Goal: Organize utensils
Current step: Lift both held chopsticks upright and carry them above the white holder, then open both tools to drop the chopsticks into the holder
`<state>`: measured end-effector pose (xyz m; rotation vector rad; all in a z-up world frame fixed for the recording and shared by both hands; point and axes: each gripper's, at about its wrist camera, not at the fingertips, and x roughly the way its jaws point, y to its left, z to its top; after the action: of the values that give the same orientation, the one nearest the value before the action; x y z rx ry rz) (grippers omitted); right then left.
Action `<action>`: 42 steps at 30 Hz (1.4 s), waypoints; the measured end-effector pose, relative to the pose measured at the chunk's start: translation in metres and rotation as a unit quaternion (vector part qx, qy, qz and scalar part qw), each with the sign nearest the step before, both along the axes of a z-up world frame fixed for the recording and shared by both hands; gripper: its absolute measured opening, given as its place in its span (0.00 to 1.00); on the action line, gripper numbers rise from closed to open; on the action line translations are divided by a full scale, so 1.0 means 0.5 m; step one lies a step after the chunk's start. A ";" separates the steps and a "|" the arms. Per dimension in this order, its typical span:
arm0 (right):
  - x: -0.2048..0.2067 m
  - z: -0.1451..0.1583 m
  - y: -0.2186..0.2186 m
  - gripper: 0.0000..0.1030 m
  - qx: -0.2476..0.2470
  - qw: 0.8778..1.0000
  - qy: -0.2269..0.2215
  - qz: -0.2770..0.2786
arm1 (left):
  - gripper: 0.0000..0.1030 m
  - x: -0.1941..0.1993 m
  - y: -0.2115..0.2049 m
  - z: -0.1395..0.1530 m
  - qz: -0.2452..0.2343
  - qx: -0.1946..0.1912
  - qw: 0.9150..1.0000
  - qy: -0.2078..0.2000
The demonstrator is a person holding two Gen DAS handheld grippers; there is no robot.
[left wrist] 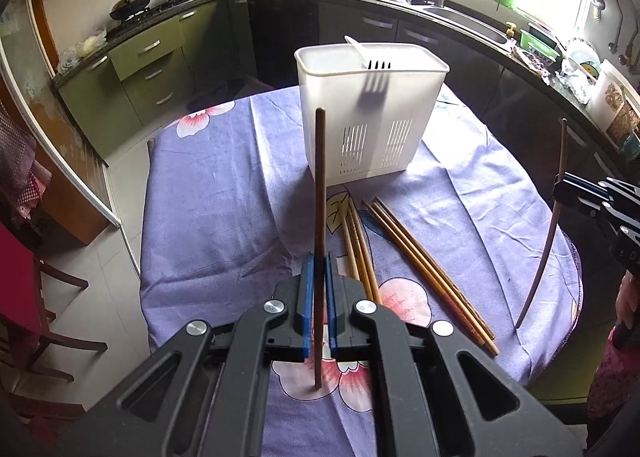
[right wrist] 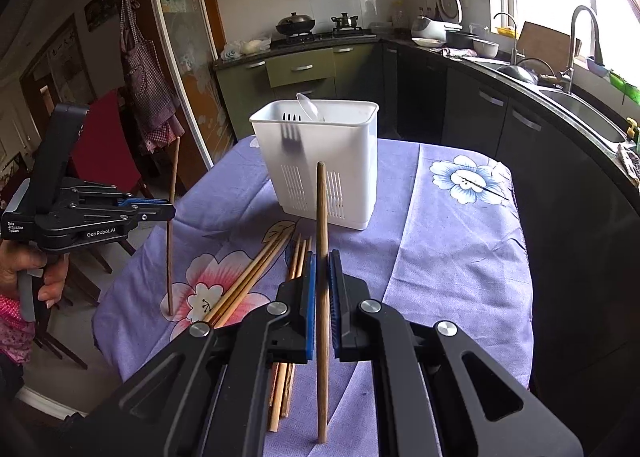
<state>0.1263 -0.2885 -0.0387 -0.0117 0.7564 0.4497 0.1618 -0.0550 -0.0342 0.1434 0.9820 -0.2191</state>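
Note:
A white plastic utensil holder (left wrist: 370, 113) stands on the purple floral tablecloth (left wrist: 224, 201), with a fork (left wrist: 378, 69) and a white spoon (left wrist: 358, 47) inside. My left gripper (left wrist: 319, 261) is shut on a dark wooden chopstick (left wrist: 319, 185) held upright, its lower end near the cloth. My right gripper (right wrist: 322, 257) is shut on another upright chopstick (right wrist: 321, 209). Several loose chopsticks (left wrist: 424, 265) lie on the cloth in front of the holder. The right gripper also shows in the left wrist view (left wrist: 560, 187), and the left gripper in the right wrist view (right wrist: 173, 211).
The table's edges drop off on the left and right. Kitchen counters with a sink (right wrist: 580, 109) and a stove (right wrist: 312, 33) curve around behind. A red chair (left wrist: 24, 297) stands at the left of the table.

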 end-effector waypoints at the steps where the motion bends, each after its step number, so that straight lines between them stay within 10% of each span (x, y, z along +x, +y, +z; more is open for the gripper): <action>1: -0.003 0.004 -0.001 0.07 0.002 1.000 -0.002 0.000 | 0.05 -0.004 0.000 0.006 -0.002 -0.001 1.000 -0.005; 28: 0.012 0.102 0.022 0.07 0.020 0.999 -0.048 0.012 | 0.05 0.000 -0.011 0.081 -0.013 -0.018 0.999 -0.043; 42: 0.142 0.342 0.043 0.07 0.075 0.983 -0.164 -0.025 | 0.05 0.076 -0.037 0.322 -0.017 -0.049 0.988 -0.146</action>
<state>0.1970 -0.2671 0.1322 0.0715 0.3963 0.4427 0.1999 -0.0732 0.1267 0.0987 0.6763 -0.2689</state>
